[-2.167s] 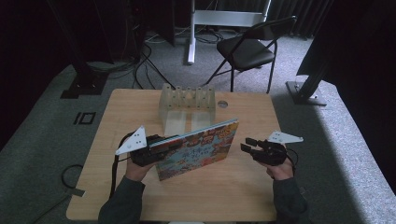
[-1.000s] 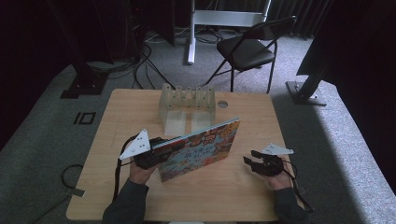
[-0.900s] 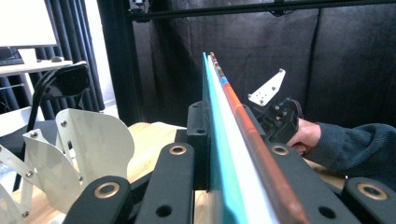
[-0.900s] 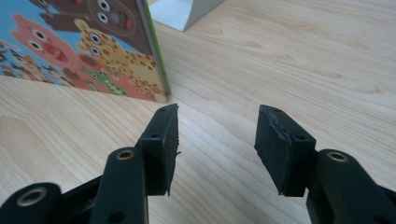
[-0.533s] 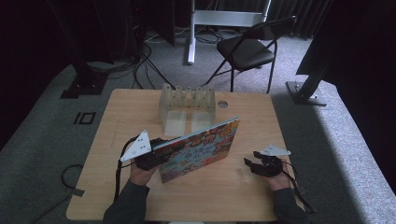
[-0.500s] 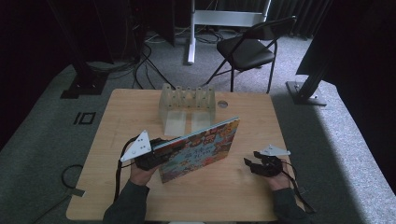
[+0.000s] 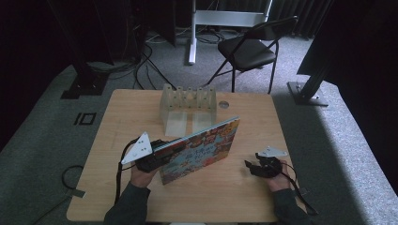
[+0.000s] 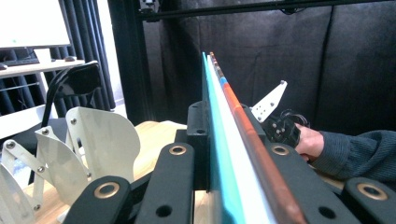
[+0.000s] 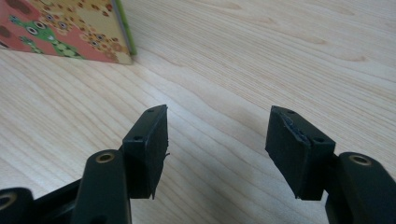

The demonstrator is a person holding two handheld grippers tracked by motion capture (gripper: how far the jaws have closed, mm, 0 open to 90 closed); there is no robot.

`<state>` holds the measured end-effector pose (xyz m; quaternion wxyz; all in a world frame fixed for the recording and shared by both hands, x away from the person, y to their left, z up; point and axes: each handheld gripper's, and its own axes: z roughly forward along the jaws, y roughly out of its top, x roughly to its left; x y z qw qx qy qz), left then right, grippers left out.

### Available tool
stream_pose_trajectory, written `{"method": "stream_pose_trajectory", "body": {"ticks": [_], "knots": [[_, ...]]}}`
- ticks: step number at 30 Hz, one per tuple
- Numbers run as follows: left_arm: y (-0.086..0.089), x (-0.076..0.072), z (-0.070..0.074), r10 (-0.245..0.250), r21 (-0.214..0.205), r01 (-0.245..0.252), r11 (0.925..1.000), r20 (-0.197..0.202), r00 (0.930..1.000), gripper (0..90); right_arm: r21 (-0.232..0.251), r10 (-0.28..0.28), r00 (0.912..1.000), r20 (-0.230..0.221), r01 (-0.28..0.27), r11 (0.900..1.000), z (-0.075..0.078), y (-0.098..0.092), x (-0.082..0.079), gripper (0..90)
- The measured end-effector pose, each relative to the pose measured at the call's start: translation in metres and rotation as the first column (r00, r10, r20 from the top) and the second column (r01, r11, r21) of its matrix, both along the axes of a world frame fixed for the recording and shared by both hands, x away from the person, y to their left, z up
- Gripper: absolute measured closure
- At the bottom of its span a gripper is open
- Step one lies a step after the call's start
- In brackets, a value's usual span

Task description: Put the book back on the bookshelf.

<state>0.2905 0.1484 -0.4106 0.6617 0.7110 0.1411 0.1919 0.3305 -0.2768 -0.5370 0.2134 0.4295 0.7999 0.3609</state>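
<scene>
**Book held on edge at mid-counter, right fingers apart over bare wood**

In the high view I see the wooden counter [image 7: 117,117] taking up the middle of the frame, with a black folding chair [image 7: 248,49] beyond its far edge at upper centre. On the counter's far half stands a pale slotted rack [image 7: 187,105], and a small round disc [image 7: 224,104] lies just to its right.

My book [image 7: 202,150] sits at the centre of the frame, standing on its lower edge and leaning, its colourful cover facing the lower right. The left gripper [image 7: 157,157] meets it at its left end. In the left gripper view, its fingers [image 8: 198,140] are clamped together on the book [image 8: 233,154], pressing from both sides on the teal cover and white pages, with the rack [image 8: 93,140] at the lower left.

The right gripper [image 7: 256,168] rests low at the right of the counter, well apart from the book. In the right gripper view, its fingers [image 9: 149,144] stand apart and have just been opening, with only bare wood between them; a corner of the book [image 9: 70,28] shows at the upper left.
</scene>
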Motion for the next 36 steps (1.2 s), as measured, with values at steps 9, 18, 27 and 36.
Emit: {"method": "stream_pose_trajectory", "body": {"ticks": [9,18,27,36], "knots": [[0.002,-0.003,0.0,0.018,0.001,-0.018,0.9998,0.001,0.9998,80.4,0.011,-0.021,0.9997,-0.014,0.021,0.9997,-0.005,-0.006,0.003,37.6],[0.006,-0.006,0.0,0.035,0.0,-0.035,0.9994,0.002,0.9994,80.4,-0.002,-0.026,0.9994,-0.024,0.026,0.9997,-0.009,-0.004,0.006,36.6],[0.01,-0.008,-0.001,0.053,-0.007,-0.053,0.9986,-0.001,0.9986,80.3,-0.008,-0.023,0.9991,-0.035,0.023,0.9997,-0.012,-0.003,0.008,36.4],[0.013,-0.011,-0.001,0.077,-0.006,-0.077,0.997,0.001,0.997,80.3,0.0,-0.026,0.9991,-0.035,0.026,0.9997,-0.013,-0.003,0.008,35.6]]}}
